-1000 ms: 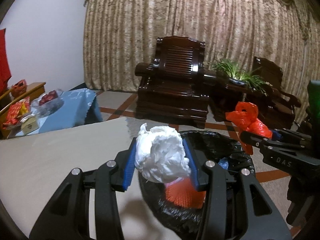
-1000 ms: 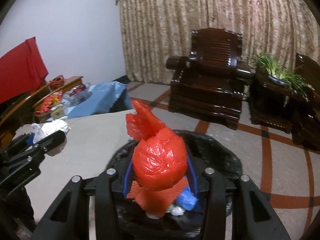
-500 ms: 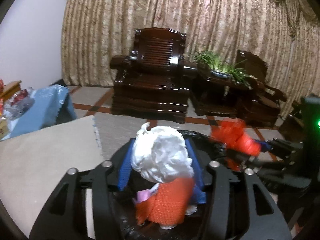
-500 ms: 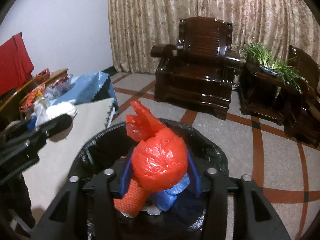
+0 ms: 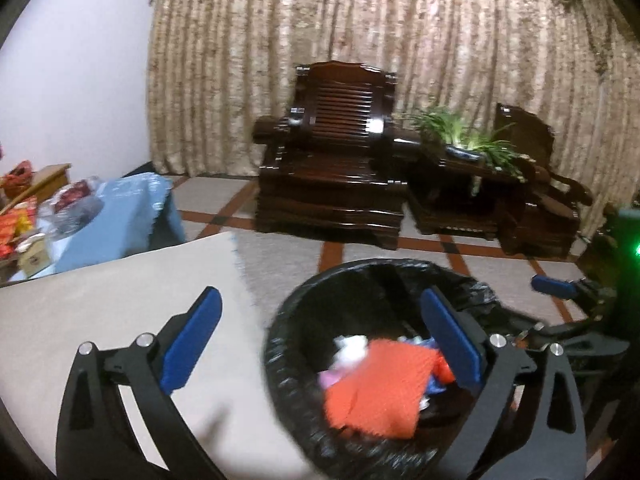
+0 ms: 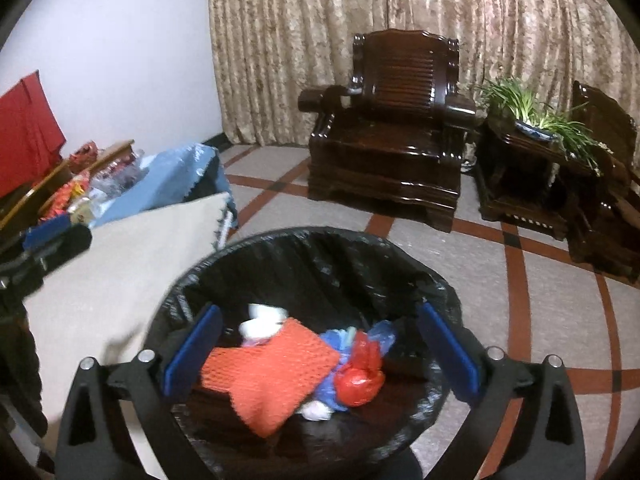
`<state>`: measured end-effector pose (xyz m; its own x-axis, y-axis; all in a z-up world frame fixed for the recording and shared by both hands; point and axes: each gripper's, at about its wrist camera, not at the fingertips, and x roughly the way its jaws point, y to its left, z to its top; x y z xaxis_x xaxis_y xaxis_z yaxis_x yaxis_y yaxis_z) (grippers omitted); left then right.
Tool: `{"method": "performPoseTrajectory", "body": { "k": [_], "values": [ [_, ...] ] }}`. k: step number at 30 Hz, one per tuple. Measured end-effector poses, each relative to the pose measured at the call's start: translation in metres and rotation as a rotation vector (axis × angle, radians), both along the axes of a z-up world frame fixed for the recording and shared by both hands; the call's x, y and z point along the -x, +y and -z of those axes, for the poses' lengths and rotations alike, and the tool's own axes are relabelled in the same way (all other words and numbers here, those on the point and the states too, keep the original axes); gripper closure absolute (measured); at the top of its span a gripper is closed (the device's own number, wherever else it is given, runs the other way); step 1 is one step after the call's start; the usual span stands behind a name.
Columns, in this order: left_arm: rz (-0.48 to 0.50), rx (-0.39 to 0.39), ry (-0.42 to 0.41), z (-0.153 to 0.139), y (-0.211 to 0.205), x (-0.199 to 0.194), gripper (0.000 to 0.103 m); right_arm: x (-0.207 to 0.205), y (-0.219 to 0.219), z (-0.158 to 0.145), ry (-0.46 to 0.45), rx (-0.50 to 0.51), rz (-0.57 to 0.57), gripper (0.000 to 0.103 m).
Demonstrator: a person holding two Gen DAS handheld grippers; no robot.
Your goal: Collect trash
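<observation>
Both grippers empty over the bin

Our left gripper (image 5: 320, 332) and right gripper (image 6: 318, 342) have just spread wide, holding nothing; the red bag (image 6: 359, 386) lies in the black-lined bin (image 6: 320, 248) beside the bench (image 6: 120, 272) edge.

Home living room — carved wooden armchair (image 6: 392, 120), drapes (image 6: 360, 20).

Both wrist cameras look steeply down, close above the same black-lined bin (image 5: 360, 276) (image 6: 320, 240), facing the armchair (image 5: 336, 160) (image 6: 392, 128).
</observation>
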<state>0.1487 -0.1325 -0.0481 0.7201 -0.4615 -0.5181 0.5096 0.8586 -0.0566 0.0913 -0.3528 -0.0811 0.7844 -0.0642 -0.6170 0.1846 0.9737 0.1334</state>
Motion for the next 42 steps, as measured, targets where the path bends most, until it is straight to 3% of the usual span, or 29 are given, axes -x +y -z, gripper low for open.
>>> {"method": "performPoseTrajectory", "body": {
  "k": [17, 42],
  "values": [
    [-0.205, -0.007, 0.042, -0.026, 0.099, 0.05, 0.006, 0.029, 0.077, -0.047, -0.072, 0.024, -0.102, 0.006],
    [-0.259, -0.024, -0.01, -0.059, 0.108, 0.08, 0.006, 0.042, 0.11, -0.077, -0.106, 0.051, -0.149, 0.006]
  ]
}}
